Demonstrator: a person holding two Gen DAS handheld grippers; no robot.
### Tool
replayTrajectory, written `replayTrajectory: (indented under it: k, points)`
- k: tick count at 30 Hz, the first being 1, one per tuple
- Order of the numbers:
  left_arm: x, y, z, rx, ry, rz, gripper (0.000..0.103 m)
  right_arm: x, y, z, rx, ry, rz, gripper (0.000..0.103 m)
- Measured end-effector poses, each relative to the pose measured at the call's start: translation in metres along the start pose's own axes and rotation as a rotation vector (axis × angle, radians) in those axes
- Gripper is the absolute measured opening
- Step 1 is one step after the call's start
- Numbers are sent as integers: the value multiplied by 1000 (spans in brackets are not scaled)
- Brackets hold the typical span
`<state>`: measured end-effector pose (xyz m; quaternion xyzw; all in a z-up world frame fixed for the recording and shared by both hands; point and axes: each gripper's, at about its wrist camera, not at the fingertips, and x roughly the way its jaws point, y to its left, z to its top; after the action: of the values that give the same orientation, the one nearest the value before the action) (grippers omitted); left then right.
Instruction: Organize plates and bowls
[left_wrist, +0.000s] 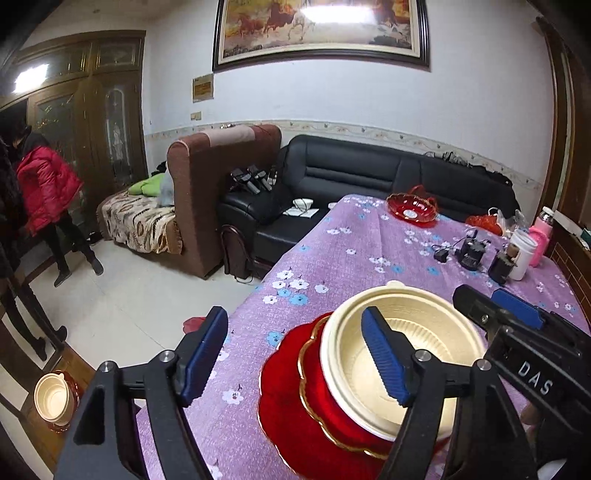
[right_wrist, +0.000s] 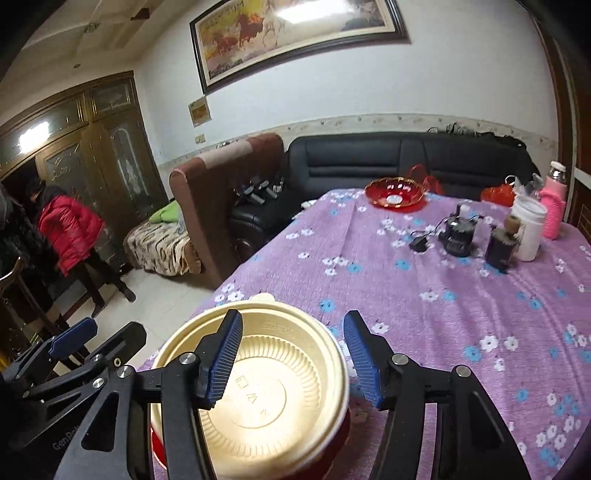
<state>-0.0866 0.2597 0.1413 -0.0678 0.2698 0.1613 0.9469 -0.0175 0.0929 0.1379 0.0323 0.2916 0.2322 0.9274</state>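
A cream plastic bowl (left_wrist: 402, 354) sits nested in a red gold-rimmed bowl (left_wrist: 332, 417) on a red scalloped plate (left_wrist: 280, 402) at the near edge of the purple flowered tablecloth (left_wrist: 369, 251). My left gripper (left_wrist: 295, 358) is open, its right finger over the bowl's near rim, its left finger past the table edge. My right gripper (right_wrist: 291, 362) is open above the same cream bowl (right_wrist: 266, 387), straddling its right rim. It also shows in the left wrist view (left_wrist: 517, 306). A second red glass bowl (left_wrist: 412, 208) stands at the table's far end, also in the right wrist view (right_wrist: 395, 192).
At the far right stand a white cup (right_wrist: 528, 229), a pink bottle (right_wrist: 554, 210), a black charger with cord (right_wrist: 458, 236) and a dark jar (right_wrist: 500, 247). A black sofa (left_wrist: 369, 173) lies beyond. Another cream bowl (left_wrist: 51, 397) rests low left. A person in red (left_wrist: 48, 188) stands left.
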Motion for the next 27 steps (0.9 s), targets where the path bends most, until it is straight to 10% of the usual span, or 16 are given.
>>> replayTrajectory:
  k: [10, 27]
  points:
    - [-68, -22, -12, -13, -143, 8, 99, -75, -19, -31, 42, -95, -55, 68]
    - [-125, -107, -43, 37, -138, -156, 100, -170, -90, -100, 140, -117, -200, 72]
